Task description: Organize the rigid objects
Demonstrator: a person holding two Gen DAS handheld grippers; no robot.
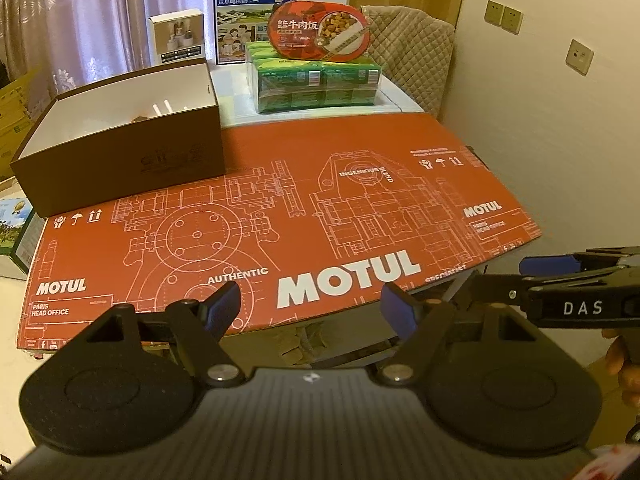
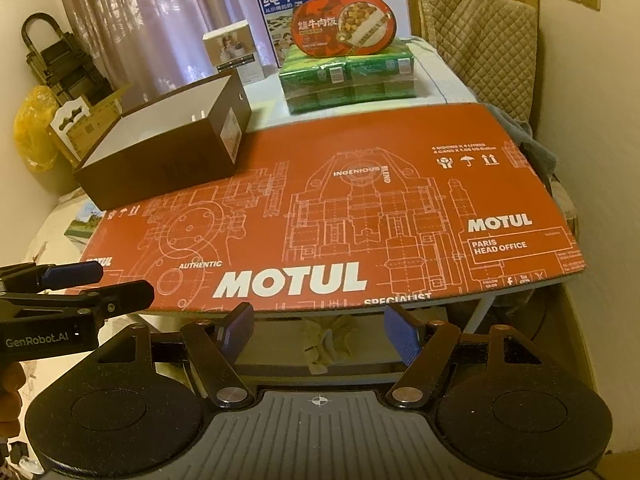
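Nearest the lens, the left gripper (image 1: 310, 308) holds its blue-padded fingers (image 1: 222, 306) wide apart with nothing between them, hovering at the near edge of the flattened red cardboard sheet printed with white machine drawings (image 1: 304, 200) that covers the surface. Just to its right, the right gripper (image 2: 318, 330) stands the same way, fingers (image 2: 402, 336) spread and empty. On the sheet's far left corner sits an open brown cardboard box with a white inside (image 1: 120, 136). Beyond the sheet, a shrink-wrapped green pack of cartons (image 1: 316, 82) carries an oval red meal tub (image 1: 320, 32) on top. Behind them stand a blue and white milk carton box (image 1: 244, 4) and a small white product box (image 1: 178, 36), before a pale curtain (image 1: 100, 8).
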